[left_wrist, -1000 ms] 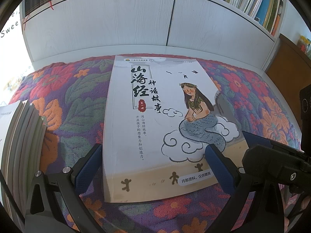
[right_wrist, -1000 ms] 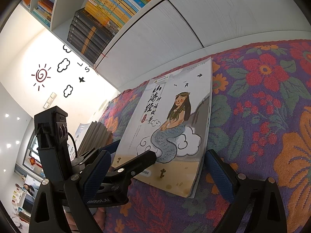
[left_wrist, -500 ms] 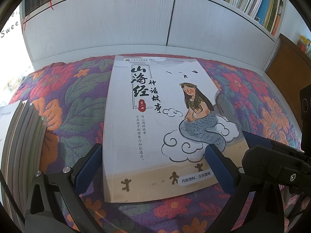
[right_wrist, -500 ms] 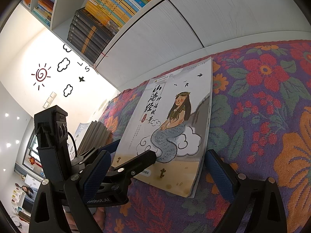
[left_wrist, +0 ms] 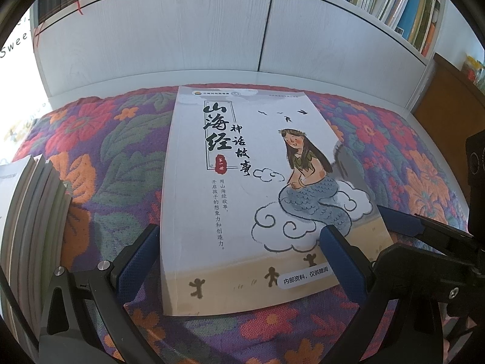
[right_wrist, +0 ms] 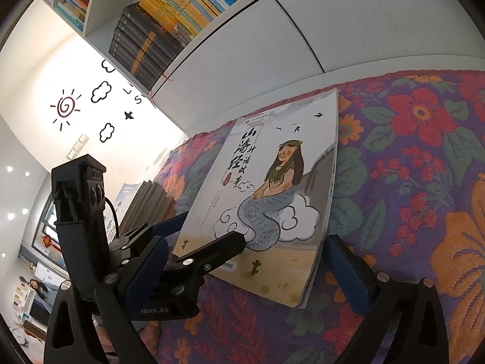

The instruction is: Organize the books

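Left wrist: book stack (left_wrist: 33,212) beside mermaid book (left_wrist: 257,197), seemingly apart.

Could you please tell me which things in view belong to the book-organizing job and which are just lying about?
Part of the job:
- mermaid-cover book, flat on the cloth
- stack of books at the left
- left hand-held gripper, open at the book's near edge
- right hand-held gripper, open

Just there:
- floral cloth
- white cabinet doors
- shelved books
- wall stickers
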Available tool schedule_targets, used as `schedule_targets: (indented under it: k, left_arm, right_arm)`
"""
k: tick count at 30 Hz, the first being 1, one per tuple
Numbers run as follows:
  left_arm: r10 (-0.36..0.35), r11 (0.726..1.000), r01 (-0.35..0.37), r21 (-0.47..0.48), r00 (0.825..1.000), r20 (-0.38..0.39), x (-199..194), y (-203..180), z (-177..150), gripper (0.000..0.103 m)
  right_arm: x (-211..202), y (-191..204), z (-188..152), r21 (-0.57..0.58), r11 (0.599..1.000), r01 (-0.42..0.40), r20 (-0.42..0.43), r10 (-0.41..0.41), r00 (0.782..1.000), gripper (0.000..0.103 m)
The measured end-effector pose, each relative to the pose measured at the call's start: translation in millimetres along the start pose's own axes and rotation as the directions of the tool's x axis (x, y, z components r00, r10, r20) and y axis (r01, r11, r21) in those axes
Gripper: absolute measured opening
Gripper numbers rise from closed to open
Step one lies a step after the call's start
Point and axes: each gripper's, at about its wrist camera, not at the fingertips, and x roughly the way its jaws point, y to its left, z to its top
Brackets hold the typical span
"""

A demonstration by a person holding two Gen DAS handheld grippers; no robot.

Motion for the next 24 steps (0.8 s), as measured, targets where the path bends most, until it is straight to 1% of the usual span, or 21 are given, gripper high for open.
schedule_targets:
  k: [8,24]
  left_arm:
    - [-0.002,1.0,0.002,-0.003,1.0,0.001,-0.6,0.3,0.2,0.102]
    - [-0.001,1.0,0.001,-0.003,1.0,0.001,-0.8,0.1,0.1,0.102]
  right_arm:
    - [-1.3,-1.9,1.3,-0.002,1.0,-0.015,-0.005,0.015,1.0,0.103]
    - [-1.0,-0.3,2.4,-0.011,1.0,-0.012,-0.01,0.012,1.0,0.103]
